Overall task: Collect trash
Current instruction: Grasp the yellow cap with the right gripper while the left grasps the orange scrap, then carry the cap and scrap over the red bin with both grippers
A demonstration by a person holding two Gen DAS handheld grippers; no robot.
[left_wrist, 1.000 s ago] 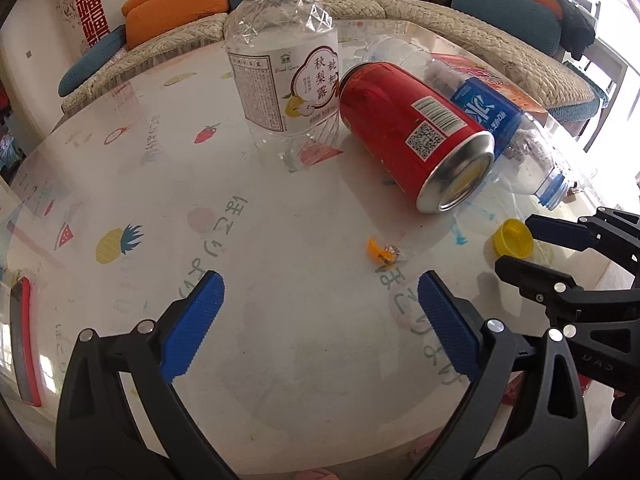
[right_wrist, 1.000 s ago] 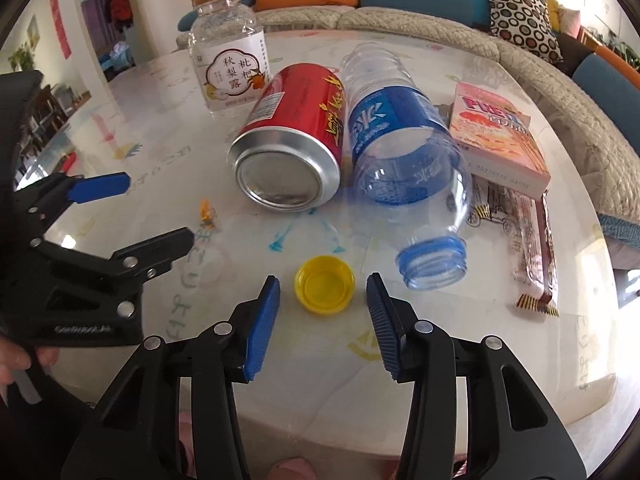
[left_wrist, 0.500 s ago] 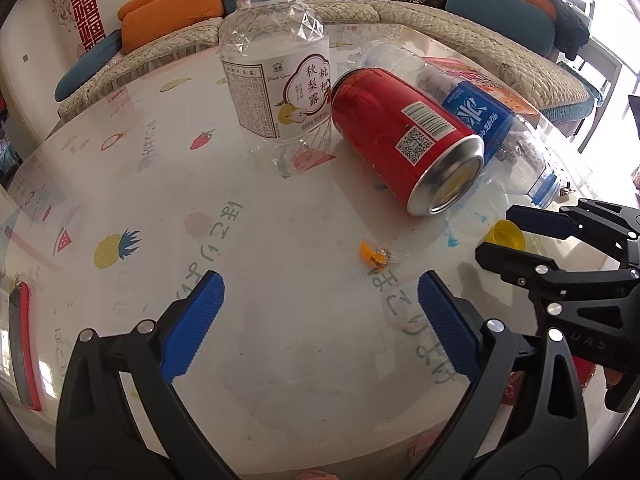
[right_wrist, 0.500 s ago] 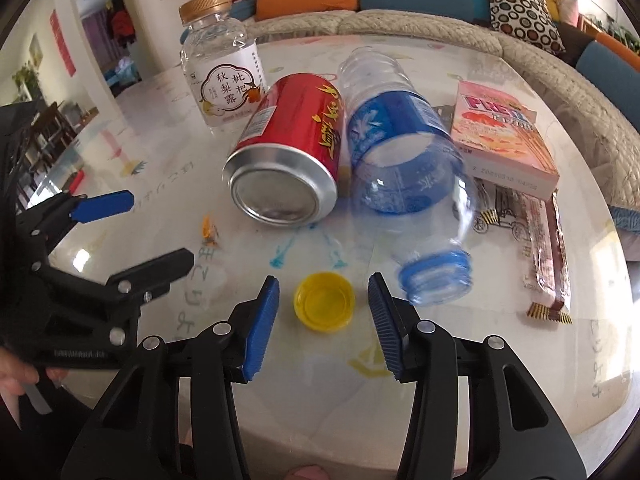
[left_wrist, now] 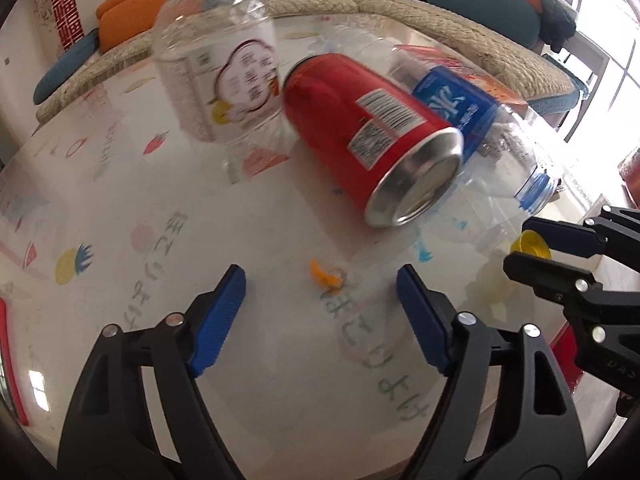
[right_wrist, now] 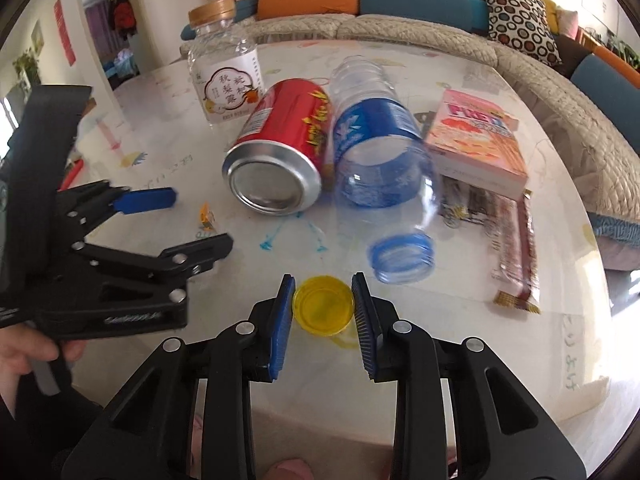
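On the glossy white table printed with fruit pictures (right_wrist: 460, 360), the left gripper (left_wrist: 320, 312) is hovering with its blue-padded fingers spread wide and holding nothing; a small orange scrap of wrapper (left_wrist: 325, 275) is lying just beyond the gap, at about 12 o'clock from it. At 11 o'clock, a clear plastic bottle with a gold cap and white label (right_wrist: 224, 68) is standing upright. Just to its right, a red aluminium drink can (right_wrist: 280, 156) is lying on its side, its silver base facing the cameras, touching a clear, capless plastic bottle with a blue label (right_wrist: 376, 160), also on its side. At 2 o'clock from the can, a pink snack box (right_wrist: 476, 140) is resting beside a brown foil wrapper (right_wrist: 516, 248). The right gripper (right_wrist: 322, 306) is closing around a round yellow plastic bottle cap (right_wrist: 323, 304): both pads are touching or nearly touching its rim, with the cap at 6 o'clock from the blue-labelled bottle's open mouth.
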